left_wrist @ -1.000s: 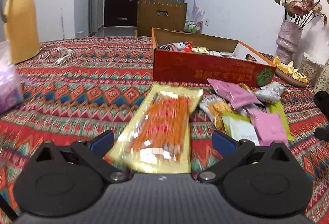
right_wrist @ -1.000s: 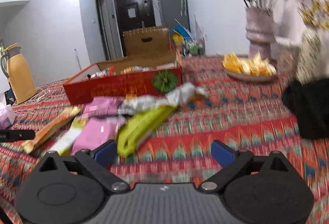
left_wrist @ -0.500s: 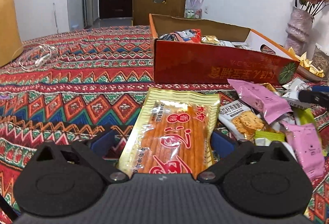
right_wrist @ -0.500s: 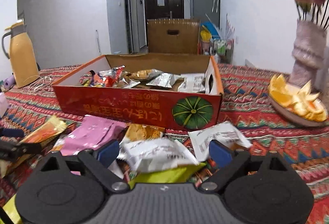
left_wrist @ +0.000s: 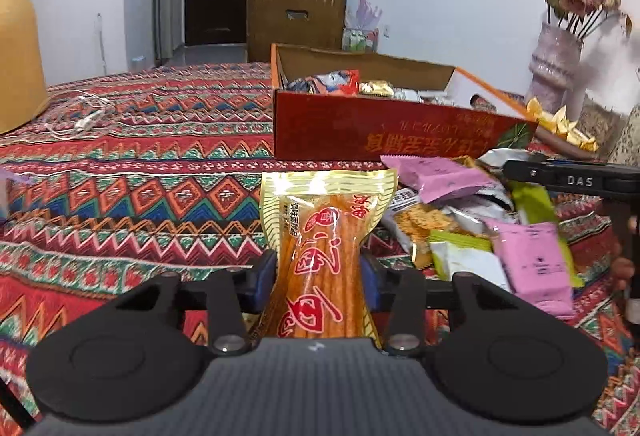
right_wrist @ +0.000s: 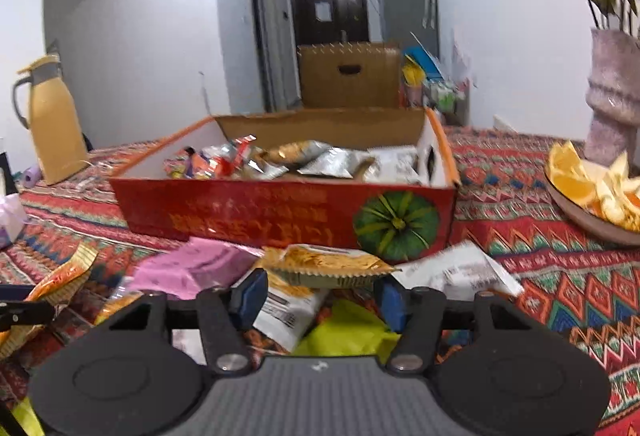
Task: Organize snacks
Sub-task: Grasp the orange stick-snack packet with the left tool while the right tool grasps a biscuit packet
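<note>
Your left gripper [left_wrist: 320,276], jaws just closed, pinches the yellow snack packet [left_wrist: 320,236] at 6 o'clock from the red box [left_wrist: 384,132], while your right gripper [right_wrist: 316,294] has just narrowed around a crinkled snack bag [right_wrist: 328,264], contact unclear

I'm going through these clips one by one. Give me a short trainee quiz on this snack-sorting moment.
1. True or false: the left gripper is shut on the long orange snack pack.
2. The red box is: A) empty, B) open with snacks inside, C) closed with a lid.
3. Fill in: between the right gripper jaws sits an orange ___ with a crinkled edge.

Key
1. True. The jaws have just been closing and now pinch the pack's waist.
2. B.
3. Packet. The jaws have just been closing with it between them; whether the pads press on it yet cannot be told.
</note>
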The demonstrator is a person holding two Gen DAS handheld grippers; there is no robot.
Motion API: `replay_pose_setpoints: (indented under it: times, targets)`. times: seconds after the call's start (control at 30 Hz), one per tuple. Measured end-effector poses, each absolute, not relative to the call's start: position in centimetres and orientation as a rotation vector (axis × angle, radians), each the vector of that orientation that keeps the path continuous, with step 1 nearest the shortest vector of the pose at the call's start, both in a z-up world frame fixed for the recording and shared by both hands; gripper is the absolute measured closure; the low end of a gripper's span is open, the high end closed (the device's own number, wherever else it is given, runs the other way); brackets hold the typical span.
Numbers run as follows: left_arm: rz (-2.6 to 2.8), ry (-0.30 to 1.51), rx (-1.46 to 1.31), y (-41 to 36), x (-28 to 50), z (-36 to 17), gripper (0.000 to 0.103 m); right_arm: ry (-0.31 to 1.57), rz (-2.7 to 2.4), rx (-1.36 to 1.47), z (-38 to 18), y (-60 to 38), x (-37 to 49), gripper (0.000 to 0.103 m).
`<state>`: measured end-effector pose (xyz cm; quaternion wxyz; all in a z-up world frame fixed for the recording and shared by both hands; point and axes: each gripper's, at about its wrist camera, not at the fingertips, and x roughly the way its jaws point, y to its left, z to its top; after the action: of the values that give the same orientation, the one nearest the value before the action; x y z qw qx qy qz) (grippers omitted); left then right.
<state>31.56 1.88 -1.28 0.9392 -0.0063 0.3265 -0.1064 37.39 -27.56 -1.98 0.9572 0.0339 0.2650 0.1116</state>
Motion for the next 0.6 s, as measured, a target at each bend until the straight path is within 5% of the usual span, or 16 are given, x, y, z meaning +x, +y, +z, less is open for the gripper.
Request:
replay_pose_setpoints:
  times: [0.33, 0.47, 0.5, 0.53, 0.6]
  targets:
    - [-0.214, 0.644, -0.034, 1.0, 29.0, 0.2, 0.06, 0.605, 0.206, 0.205, -2.5, -28.6, 40.2, 0.029]
    - [-0.215, 0.659, -0.042, 0.5, 29.4, 0.1, 0.06, 0.604, 0.198, 0.192, -2.8, -28.7, 41.7, 0.03]
    - [-0.214, 0.661, -0.043, 0.3, 29.5, 0.1, 0.06, 0.615, 0.198, 0.201, -3.0, -28.8, 42.3, 0.037]
    - [-0.214, 0.661, -0.045, 0.2, 29.5, 0.2, 0.06, 0.625, 0.212, 0.21, -3.2, -28.9, 42.8, 0.056]
    - [-0.218, 0.656, -0.055, 0.1, 29.2, 0.4, 0.06, 0.625, 0.222, 0.238, -3.5, -28.9, 43.0, 0.059]
